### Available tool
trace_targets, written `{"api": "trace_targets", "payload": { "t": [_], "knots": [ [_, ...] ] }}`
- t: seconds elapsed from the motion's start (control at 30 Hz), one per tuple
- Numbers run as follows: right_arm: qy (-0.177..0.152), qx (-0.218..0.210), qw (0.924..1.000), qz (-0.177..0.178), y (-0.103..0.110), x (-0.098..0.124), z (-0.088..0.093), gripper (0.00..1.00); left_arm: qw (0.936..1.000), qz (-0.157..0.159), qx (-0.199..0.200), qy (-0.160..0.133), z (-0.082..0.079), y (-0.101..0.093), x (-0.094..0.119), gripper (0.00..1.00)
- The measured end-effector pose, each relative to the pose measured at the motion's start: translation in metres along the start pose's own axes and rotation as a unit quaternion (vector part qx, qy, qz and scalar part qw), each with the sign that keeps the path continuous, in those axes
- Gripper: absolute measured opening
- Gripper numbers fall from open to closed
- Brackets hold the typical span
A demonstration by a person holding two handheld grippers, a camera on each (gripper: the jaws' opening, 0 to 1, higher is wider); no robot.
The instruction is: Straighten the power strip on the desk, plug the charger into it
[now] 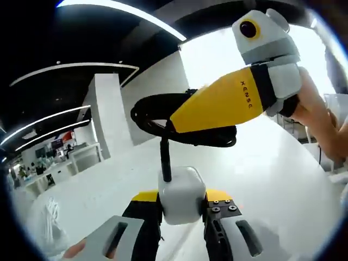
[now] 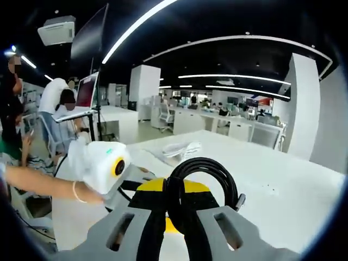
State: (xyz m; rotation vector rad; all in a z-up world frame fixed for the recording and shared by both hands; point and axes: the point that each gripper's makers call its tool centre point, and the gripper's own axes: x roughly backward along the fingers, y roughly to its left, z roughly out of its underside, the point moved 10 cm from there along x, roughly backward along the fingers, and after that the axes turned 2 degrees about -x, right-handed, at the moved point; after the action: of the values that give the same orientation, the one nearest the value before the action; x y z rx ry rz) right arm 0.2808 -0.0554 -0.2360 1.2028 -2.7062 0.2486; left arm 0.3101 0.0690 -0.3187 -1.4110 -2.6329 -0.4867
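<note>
A white cube charger [image 1: 182, 190] is clamped between the jaws of my left gripper [image 1: 182, 209]. Its black cable rises from the cube into a coiled bundle [image 1: 157, 117]. My right gripper [image 1: 179, 122], yellow and white, reaches in from the upper right and is shut on that bundle. In the right gripper view the black cable loop [image 2: 217, 174] stands up from between the shut jaws of my right gripper [image 2: 182, 212]. The left gripper [image 2: 128, 182] sits just left of it, held by a person's arm [image 2: 43, 185] wearing a bracelet. Both grippers are above the white desk [image 2: 283, 190].
A crumpled white bag [image 2: 182, 148] lies further along the desk, also seen as a white bag [image 1: 51, 217] at lower left. A laptop on a stand [image 2: 84, 95] and people stand beyond the desk's left edge. A white pillar [image 1: 109, 114] rises behind.
</note>
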Motion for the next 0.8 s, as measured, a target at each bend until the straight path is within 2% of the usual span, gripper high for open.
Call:
{"api": "trace_targets", "payload": {
  "t": [0.13,0.17,0.3,0.53,0.63,0.8],
  "knots": [
    [0.002,0.005,1.0000,0.001,-0.002,-0.002,0.001,0.07,0.9982,0.058,-0.007,0.015,-0.001,0.008,-0.006,0.27],
    [0.006,0.009,0.9999,0.002,-0.003,-0.004,0.001,0.07,0.9966,0.077,-0.018,0.023,-0.001,0.015,-0.010,0.27],
    [0.017,0.011,0.9998,-0.002,-0.010,-0.008,0.002,0.07,0.9917,0.122,-0.028,0.032,0.000,0.032,-0.019,0.27],
    [0.036,0.014,0.9992,-0.007,-0.022,-0.018,0.006,0.07,0.9818,0.184,-0.019,0.040,0.006,0.050,-0.031,0.27],
    [0.037,0.011,0.9992,-0.007,-0.027,-0.024,0.008,0.07,0.9791,0.197,-0.030,0.043,0.007,0.056,-0.034,0.27],
    [0.044,0.010,0.9990,-0.002,-0.038,-0.034,0.006,0.07,0.9735,0.224,-0.013,0.045,0.009,0.068,-0.041,0.27]
  ]
}}
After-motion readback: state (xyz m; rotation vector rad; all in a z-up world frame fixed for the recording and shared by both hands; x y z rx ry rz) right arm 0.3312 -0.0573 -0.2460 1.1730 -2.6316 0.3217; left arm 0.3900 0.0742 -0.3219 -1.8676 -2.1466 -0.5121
